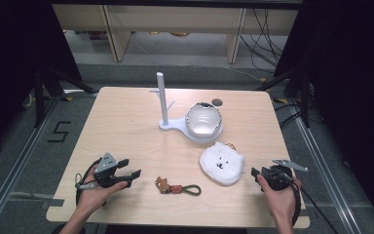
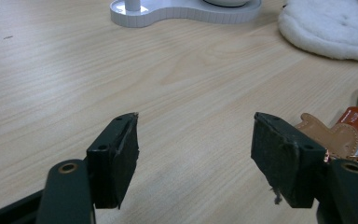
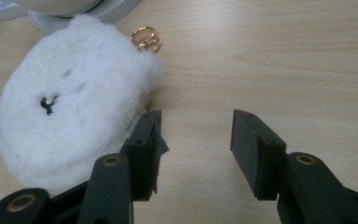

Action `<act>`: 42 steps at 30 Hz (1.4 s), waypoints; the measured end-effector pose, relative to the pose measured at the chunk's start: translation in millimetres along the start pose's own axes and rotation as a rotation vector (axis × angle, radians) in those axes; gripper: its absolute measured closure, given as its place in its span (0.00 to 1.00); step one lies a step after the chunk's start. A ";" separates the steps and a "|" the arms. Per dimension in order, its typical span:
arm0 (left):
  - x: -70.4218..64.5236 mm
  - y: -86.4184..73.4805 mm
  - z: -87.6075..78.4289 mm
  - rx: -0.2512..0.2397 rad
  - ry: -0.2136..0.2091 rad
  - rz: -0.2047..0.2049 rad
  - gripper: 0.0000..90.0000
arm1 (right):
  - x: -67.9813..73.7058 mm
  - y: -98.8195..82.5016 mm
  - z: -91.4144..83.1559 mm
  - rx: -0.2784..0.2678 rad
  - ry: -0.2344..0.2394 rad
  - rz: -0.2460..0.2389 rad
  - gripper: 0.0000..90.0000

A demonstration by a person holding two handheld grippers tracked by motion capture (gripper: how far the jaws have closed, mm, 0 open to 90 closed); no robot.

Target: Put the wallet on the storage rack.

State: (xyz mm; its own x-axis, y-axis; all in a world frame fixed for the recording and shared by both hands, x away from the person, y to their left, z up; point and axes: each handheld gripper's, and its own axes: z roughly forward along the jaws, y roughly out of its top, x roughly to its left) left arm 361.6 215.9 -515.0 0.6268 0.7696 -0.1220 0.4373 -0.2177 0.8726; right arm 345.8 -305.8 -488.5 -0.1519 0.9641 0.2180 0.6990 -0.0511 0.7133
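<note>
On the bench [image 1: 126, 126]: white plush keychain [image 1: 221, 163] at 4 o'clock, leather keychain [image 1: 177, 187] at 6, peg stand [image 1: 163, 105] at centre; left gripper [image 1: 130, 175] and right gripper [image 1: 257, 173] fingers wide open, empty; likely pre-grasp, next closing on a keychain.

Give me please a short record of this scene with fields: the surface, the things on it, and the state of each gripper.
surface: light wooden table
stand: white stand with an upright post, far middle of the table
bowl: shiny bowl sitting on the stand's base
plush: white fluffy plush with a face, gold rings at its edge
keychain: brown leather keychain with a green loop, near edge, between the grippers
left gripper: jaws open, holding nothing, keychain just beside it
right gripper: jaws open, holding nothing, next to the plush
</note>
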 end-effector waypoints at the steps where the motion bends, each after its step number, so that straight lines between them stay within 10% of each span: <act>1: 0.0 0.0 0.0 0.000 0.000 0.000 0.35 | 0.0 0.0 0.0 0.000 0.000 0.000 0.60; 23: -2.0 -0.4 2.5 -0.024 0.037 0.015 0.37 | 10.0 15.7 2.2 0.118 0.027 -0.016 0.58; 33: -3.2 -1.1 3.1 -0.021 0.032 0.017 0.37 | 16.6 35.3 1.8 0.266 0.057 0.027 0.63; 42: -3.3 -1.5 4.1 -0.020 0.028 0.015 0.37 | 29.1 61.6 23.1 0.356 0.056 -0.047 0.63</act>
State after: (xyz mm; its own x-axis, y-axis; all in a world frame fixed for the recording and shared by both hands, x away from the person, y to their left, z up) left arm 361.5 211.2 -517.8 0.6144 0.7831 -0.0959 0.4148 -0.2173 0.8836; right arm 400.5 -274.9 -453.6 -0.2203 0.9471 0.2335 0.8885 0.0961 0.4486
